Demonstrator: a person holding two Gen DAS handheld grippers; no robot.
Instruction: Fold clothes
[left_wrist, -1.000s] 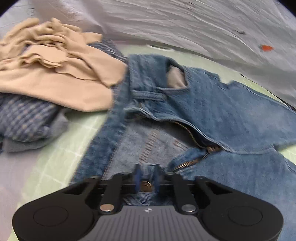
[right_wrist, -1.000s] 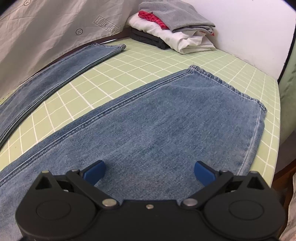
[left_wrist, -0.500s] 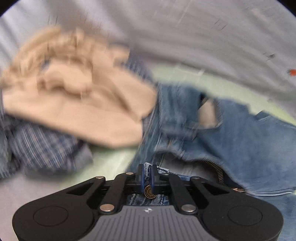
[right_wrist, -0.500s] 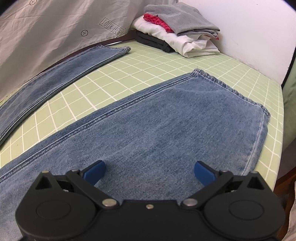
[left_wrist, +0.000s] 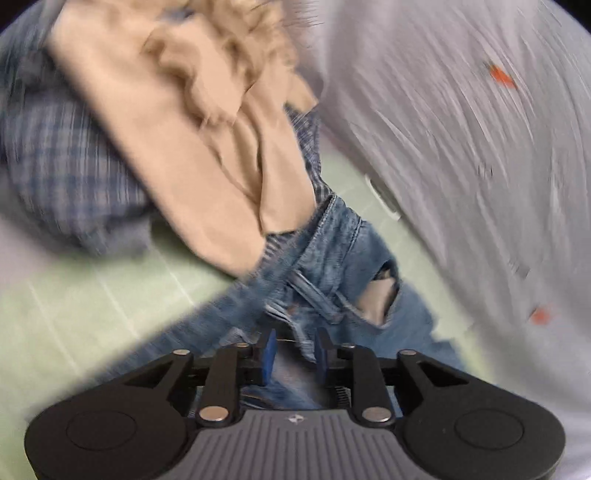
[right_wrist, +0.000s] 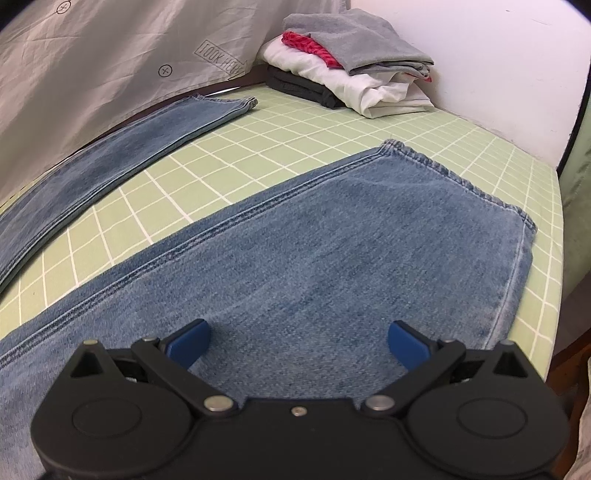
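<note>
A pair of blue jeans lies on the green grid mat. In the left wrist view, which is blurred, the waistband and a torn pocket (left_wrist: 347, 280) show, and my left gripper (left_wrist: 293, 356) has its blue pads a little apart with denim between them. In the right wrist view the near leg (right_wrist: 332, 258) lies flat with its hem toward the mat's right edge, and the far leg (right_wrist: 122, 162) stretches along the back. My right gripper (right_wrist: 297, 343) is wide open and empty just above the near leg.
A pile of unfolded clothes, beige cloth (left_wrist: 177, 122) over a blue plaid shirt (left_wrist: 59, 162), lies beside the waistband. A folded stack (right_wrist: 351, 70) sits at the mat's far corner. A white sheet (right_wrist: 92, 62) hangs behind. The mat's edge (right_wrist: 554, 258) drops off at right.
My left gripper was shut on the waistband at the button; its pads have parted slightly and the view has swung fast toward the clothes pile. My right gripper has drifted slightly back over the near leg.
</note>
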